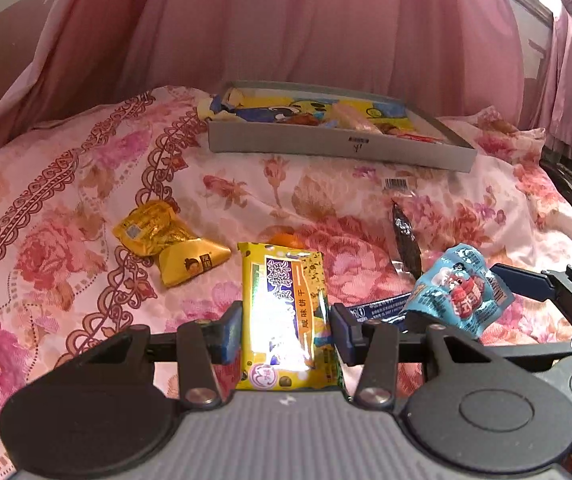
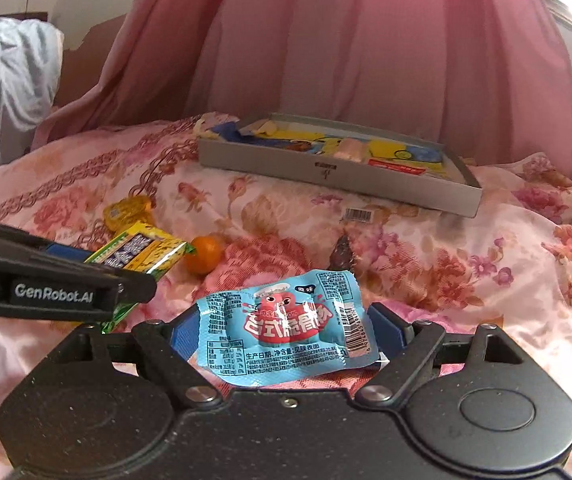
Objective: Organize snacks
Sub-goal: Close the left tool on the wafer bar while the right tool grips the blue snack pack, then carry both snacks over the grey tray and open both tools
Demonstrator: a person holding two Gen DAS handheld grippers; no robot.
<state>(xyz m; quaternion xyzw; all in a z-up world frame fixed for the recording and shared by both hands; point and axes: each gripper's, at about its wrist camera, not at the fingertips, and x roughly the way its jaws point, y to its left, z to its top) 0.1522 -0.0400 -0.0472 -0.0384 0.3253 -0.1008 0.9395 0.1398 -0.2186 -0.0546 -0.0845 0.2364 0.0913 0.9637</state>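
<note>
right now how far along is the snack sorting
Partly done. The grey box already holds several packets. In hand: the left tool is shut on the yellow biscuit pack, and the right tool is shut on the blue snack packet. Left on the floral bedspread: the gold packets, the small orange and the dark sealed snack.

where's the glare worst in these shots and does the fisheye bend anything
Left wrist view: glare whites out the middle of the yellow biscuit pack held in the left gripper. Right wrist view: the blue snack packet has only small highlights and stays readable. Both views: the grey box looks curved toward the edges.
</note>
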